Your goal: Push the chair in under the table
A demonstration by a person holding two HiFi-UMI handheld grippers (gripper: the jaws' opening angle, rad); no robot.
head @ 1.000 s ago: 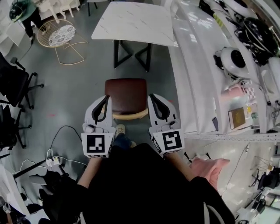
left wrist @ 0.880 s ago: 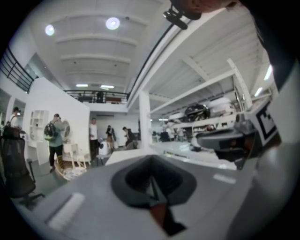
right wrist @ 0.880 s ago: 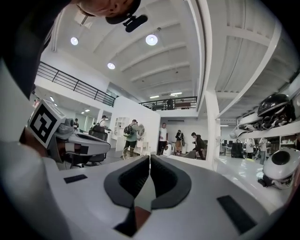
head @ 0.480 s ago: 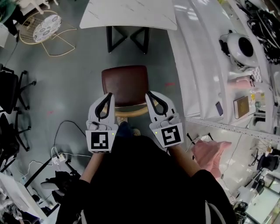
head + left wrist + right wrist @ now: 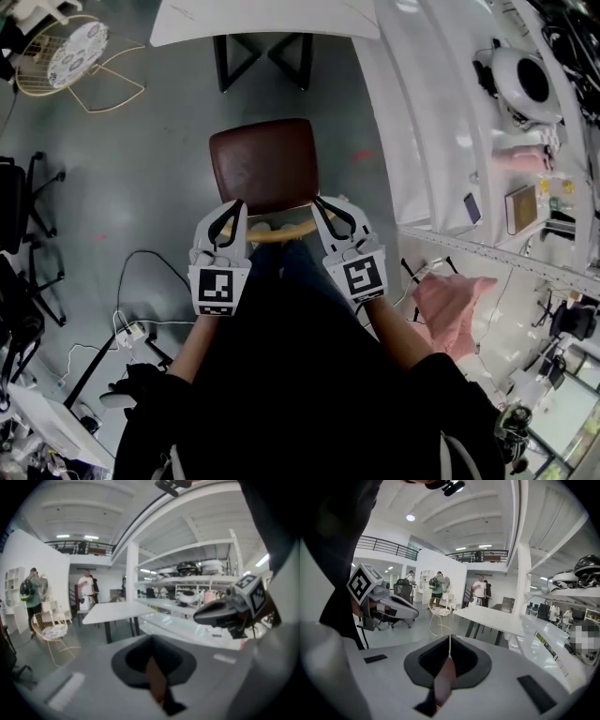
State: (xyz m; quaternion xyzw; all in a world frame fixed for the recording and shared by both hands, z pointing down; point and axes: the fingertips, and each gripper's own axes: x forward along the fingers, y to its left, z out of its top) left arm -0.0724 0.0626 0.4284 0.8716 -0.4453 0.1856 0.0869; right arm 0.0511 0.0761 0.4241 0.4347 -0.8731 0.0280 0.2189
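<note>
Chair (image 5: pixel 262 167) stood on open floor, short of the surface (image 5: pixel 262 19). Left claw (image 5: pixel 234 208) and right claw (image 5: pixel 322 204) were both closed and empty, just beside the curved wooden backrest (image 5: pixel 267 232). Chair judged rigid, fairly light, likely to slide; push both backrest ends evenly.

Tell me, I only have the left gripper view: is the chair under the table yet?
Observer: No. The chair stands short of the table, with bare floor between them.
Operator: Where are my hand-held grippers on it?
Observer: The left hand-held gripper and right hand-held gripper are at opposite ends of the backrest.
Operator: Anything nearby on the ground?
Observer: A black cable lies left of the chair, off the push line.
</note>
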